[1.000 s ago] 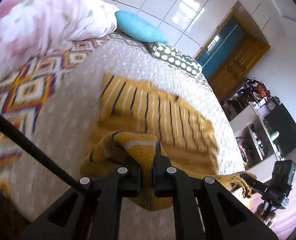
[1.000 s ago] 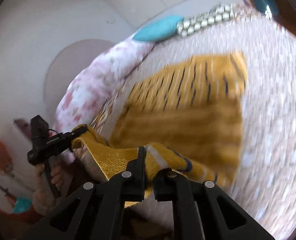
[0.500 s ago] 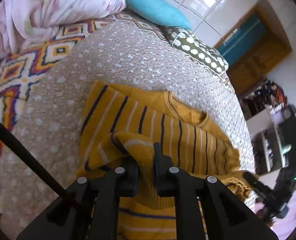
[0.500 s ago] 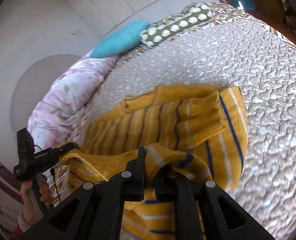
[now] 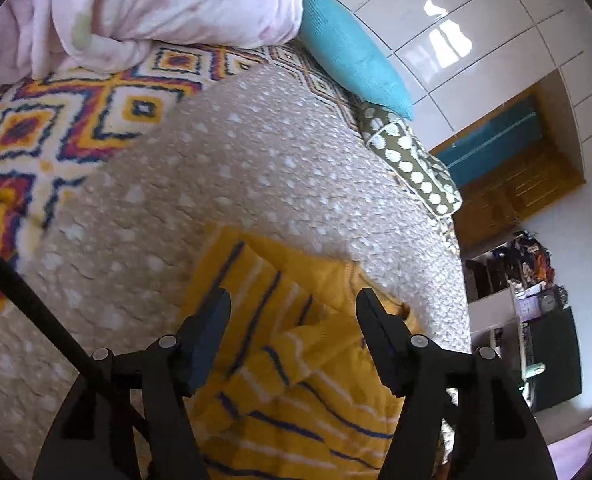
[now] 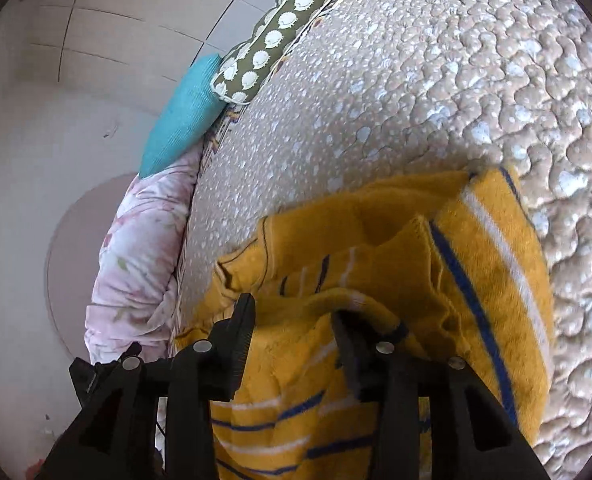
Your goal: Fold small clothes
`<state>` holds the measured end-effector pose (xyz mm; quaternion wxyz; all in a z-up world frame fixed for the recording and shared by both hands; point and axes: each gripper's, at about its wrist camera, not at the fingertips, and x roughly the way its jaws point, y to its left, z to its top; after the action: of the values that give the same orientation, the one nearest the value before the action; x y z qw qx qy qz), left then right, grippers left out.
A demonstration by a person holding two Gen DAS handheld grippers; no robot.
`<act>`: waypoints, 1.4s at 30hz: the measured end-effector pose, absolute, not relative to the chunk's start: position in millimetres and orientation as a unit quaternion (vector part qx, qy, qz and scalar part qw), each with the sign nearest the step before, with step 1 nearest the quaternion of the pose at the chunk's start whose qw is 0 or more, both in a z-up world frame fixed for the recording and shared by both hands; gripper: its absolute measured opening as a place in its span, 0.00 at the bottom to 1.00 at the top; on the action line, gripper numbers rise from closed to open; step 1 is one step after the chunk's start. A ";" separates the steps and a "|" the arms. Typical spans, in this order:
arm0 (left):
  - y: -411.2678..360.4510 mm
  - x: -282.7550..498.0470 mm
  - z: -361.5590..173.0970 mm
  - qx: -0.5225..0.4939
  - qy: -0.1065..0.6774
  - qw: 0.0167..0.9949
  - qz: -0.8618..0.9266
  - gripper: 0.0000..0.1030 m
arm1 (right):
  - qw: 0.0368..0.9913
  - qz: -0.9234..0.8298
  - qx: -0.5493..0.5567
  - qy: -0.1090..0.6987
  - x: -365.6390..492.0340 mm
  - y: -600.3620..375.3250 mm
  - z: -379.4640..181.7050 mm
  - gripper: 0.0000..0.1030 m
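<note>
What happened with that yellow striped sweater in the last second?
Both grippers, left and right, carried its lower edge forward over the body, then opened and let go. The yellow striped sweater now lies folded on the quilted bedspread. The pillows stayed put.

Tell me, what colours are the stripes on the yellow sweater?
Dark blue and white stripes on the yellow sweater, clearest in the right wrist view.

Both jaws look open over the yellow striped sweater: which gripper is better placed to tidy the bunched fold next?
Probably the right gripper: its open jaws already straddle the raised fold of the sweater. The left gripper hangs over flatter cloth.
</note>
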<state>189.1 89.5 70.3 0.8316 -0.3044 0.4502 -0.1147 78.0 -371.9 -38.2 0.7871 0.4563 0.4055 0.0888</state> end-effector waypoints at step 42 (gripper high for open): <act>110.2 -4.2 4.7 -0.188 0.356 0.909 -0.107 0.89 | 0.886 0.103 0.046 0.449 -4.1 -158.3 54.0 0.28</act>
<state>-4.2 110.2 4.7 0.9091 -0.1877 0.3562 -0.1067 -4.1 -158.3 54.0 0.8863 0.0463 0.4490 0.1032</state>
